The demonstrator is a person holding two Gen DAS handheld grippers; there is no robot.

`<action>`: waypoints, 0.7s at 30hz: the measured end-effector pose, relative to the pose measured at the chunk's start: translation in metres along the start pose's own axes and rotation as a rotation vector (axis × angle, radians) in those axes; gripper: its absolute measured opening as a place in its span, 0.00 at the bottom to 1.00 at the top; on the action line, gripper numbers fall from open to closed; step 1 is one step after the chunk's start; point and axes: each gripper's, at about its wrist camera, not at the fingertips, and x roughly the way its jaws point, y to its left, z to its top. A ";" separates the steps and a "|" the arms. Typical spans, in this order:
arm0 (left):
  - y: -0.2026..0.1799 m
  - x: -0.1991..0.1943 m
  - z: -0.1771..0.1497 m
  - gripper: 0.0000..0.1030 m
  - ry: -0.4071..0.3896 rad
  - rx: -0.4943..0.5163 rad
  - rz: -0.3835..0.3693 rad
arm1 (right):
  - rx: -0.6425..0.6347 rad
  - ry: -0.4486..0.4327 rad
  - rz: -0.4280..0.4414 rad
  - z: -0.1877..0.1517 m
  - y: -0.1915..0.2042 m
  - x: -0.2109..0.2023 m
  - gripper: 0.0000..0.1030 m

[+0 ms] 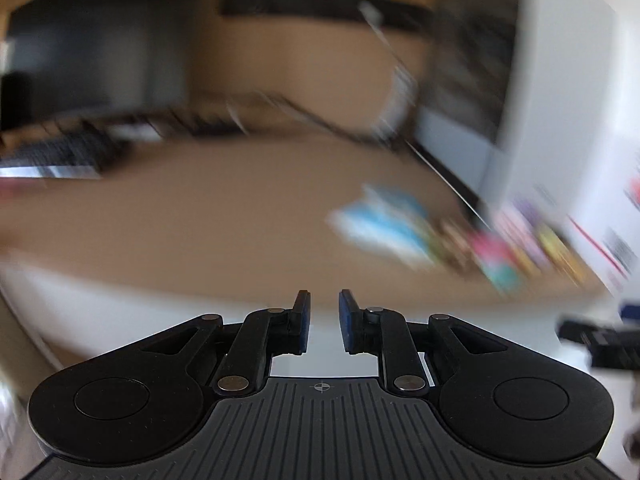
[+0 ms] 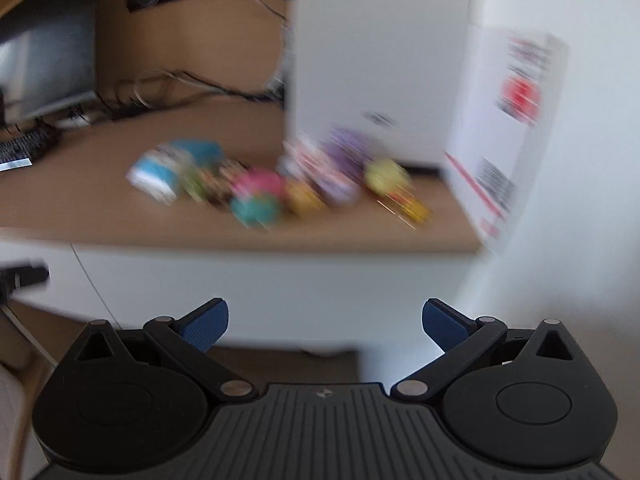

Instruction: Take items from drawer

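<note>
Both views are smeared by motion. Several small colourful items lie in a row on the wooden desk top [image 2: 100,200]: a blue-and-white pack [image 2: 168,172], a pink-and-teal one [image 2: 258,196], a purple one [image 2: 340,160] and a yellow one [image 2: 386,174]. In the left wrist view the blue-and-white pack [image 1: 384,224] and the pink-and-teal item [image 1: 496,256] sit at the right. My left gripper [image 1: 324,300] is in front of the desk edge, its pads nearly together with nothing between them. My right gripper [image 2: 325,312] stands wide open and empty below the desk's white front [image 2: 260,280]. No drawer can be made out.
A tall white box [image 2: 376,60] with printed labels stands at the desk's right end, behind the items. A keyboard [image 2: 24,146], a dark monitor [image 2: 48,52] and cables [image 2: 180,84] fill the back left. A black blurred part [image 1: 600,340] shows at the right edge.
</note>
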 end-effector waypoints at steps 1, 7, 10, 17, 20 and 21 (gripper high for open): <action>0.018 0.015 0.016 0.20 -0.017 -0.005 0.005 | -0.003 -0.015 0.022 0.015 0.016 0.008 1.00; 0.107 0.138 0.088 0.20 0.058 -0.021 0.052 | -0.096 -0.102 0.075 0.106 0.146 0.079 1.00; 0.134 0.185 0.106 0.20 0.078 -0.011 0.036 | -0.132 -0.096 0.101 0.143 0.205 0.134 1.00; 0.175 0.263 0.113 0.20 0.113 -0.023 0.050 | -0.067 0.126 0.137 0.188 0.280 0.282 1.00; 0.185 0.281 0.113 0.20 0.103 -0.037 0.071 | -0.068 0.074 0.092 0.193 0.290 0.305 1.00; 0.187 0.285 0.115 0.20 0.101 -0.042 0.065 | -0.068 0.070 0.087 0.196 0.292 0.309 1.00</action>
